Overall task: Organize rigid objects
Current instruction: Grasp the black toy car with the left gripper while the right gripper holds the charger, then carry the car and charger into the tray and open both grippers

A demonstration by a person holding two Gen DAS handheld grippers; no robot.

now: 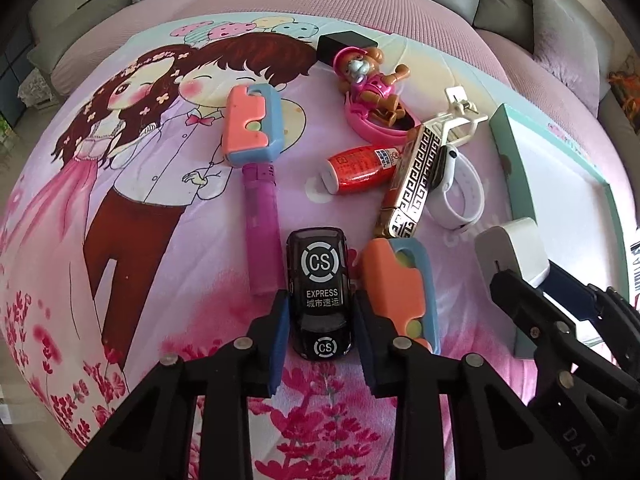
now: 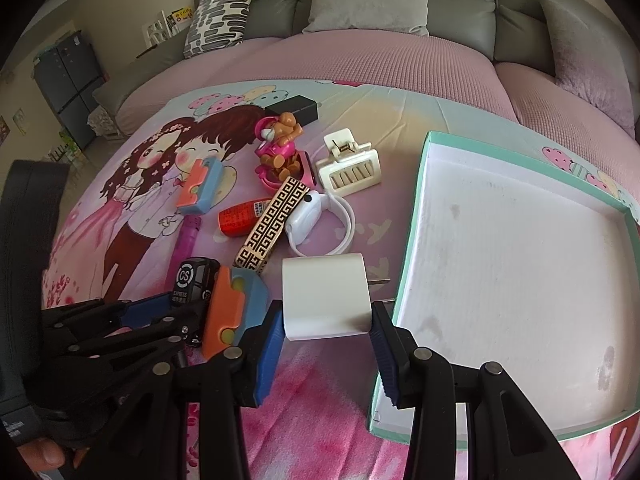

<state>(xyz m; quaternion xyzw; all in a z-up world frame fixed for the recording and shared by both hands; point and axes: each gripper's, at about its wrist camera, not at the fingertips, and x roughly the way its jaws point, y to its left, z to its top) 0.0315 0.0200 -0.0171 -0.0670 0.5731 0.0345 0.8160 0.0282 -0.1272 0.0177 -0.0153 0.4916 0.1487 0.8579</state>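
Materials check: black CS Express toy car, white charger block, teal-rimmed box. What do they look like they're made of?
Black toy car: looks like glossy hard plastic or painted metal; sharp reflections, printed white logo. Can't tell which.
White charger block: smooth satin plastic, soft sheen, rounded edges, metal prongs at its side.
Teal-rimmed box: probably paperboard; thin walls, matte white inside with scuffs and stains.

Both wrist cameras are looking steeply down from close above the near edge of the cartoon blanket, toward the sofa, the left over the black toy car, the right over the white charger beside the box, sharing the central clutter.
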